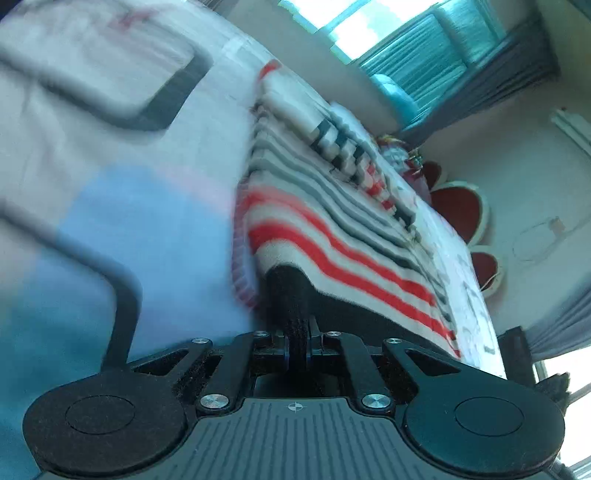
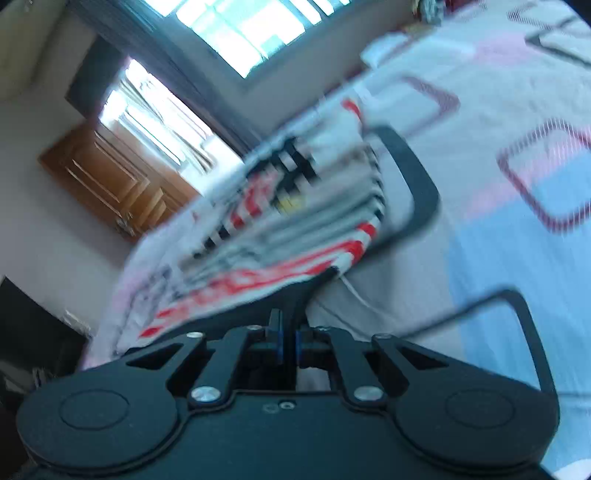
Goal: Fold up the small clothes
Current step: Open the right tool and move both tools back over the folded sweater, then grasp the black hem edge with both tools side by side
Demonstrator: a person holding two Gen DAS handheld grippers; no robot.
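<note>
Plainly, both grippers are clenched on the near hem of one striped knit garment (image 1: 332, 221) that lies on the patterned bedsheet (image 1: 147, 221).

- Left gripper (image 1: 291, 284): fingers pressed together, tips tucked under the red-and-white edge, cloth draped over them.
- Right gripper (image 2: 314, 284): fingers also pressed together, with the hem of the same garment (image 2: 280, 221) pinched at the tips.

Risks, as I judge them:
- Each bite looks shallow, right at the edge; a quick lift could let the knit slip from one side and skew the fold.
- Either pinch may have caught some sheet under the hem. Cannot tell through the blur; if so, the bedding rises with the garment.
- Uneven pull between the two hands would stretch or twist the knit.

Count: one garment, two grippers, one bedsheet. Both views show a bright window (image 2: 240, 29); whether it is one window or two, I cannot tell. One wooden door (image 2: 110, 177).
</note>
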